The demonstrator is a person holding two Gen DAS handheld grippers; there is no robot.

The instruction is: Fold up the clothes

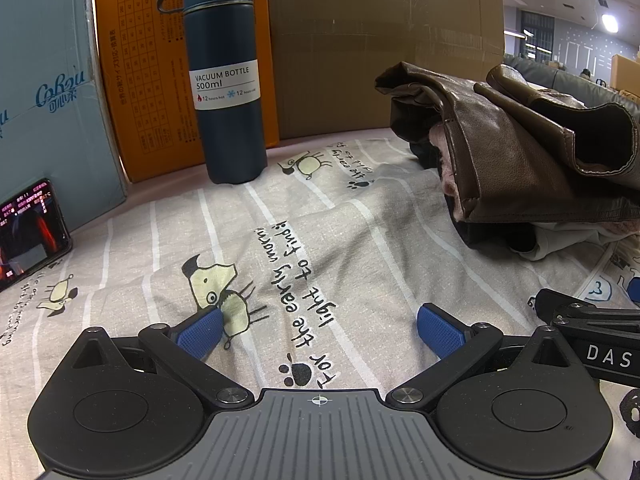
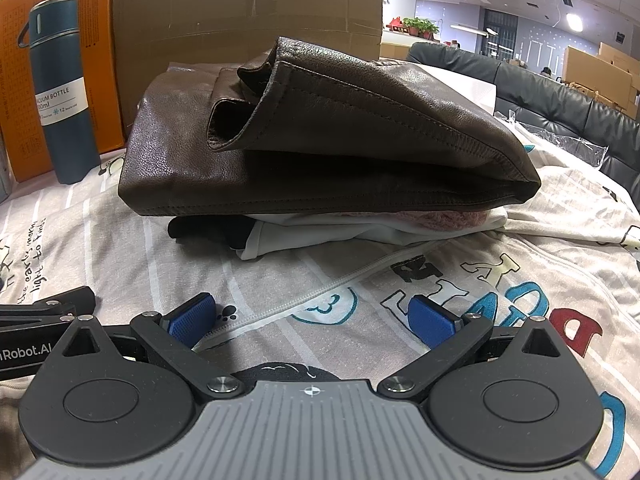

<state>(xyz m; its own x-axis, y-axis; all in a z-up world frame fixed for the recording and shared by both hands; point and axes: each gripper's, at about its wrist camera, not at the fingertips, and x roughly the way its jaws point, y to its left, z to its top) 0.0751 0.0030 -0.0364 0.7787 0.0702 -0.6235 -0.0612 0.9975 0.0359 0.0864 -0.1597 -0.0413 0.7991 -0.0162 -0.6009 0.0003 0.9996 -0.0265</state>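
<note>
A folded brown leather jacket lies on top of a stack of folded clothes, with white, pink and black pieces under it; it also shows in the left wrist view. A white printed garment with a zipper lies spread on the bed in front of the stack. My right gripper is open and empty, low over this garment near its zipper. My left gripper is open and empty over the grey cartoon bedsheet, left of the stack.
A blue vacuum bottle stands at the back by an orange box, a cardboard box and a light blue box. A phone leans on the light blue box. A dark sofa is behind right.
</note>
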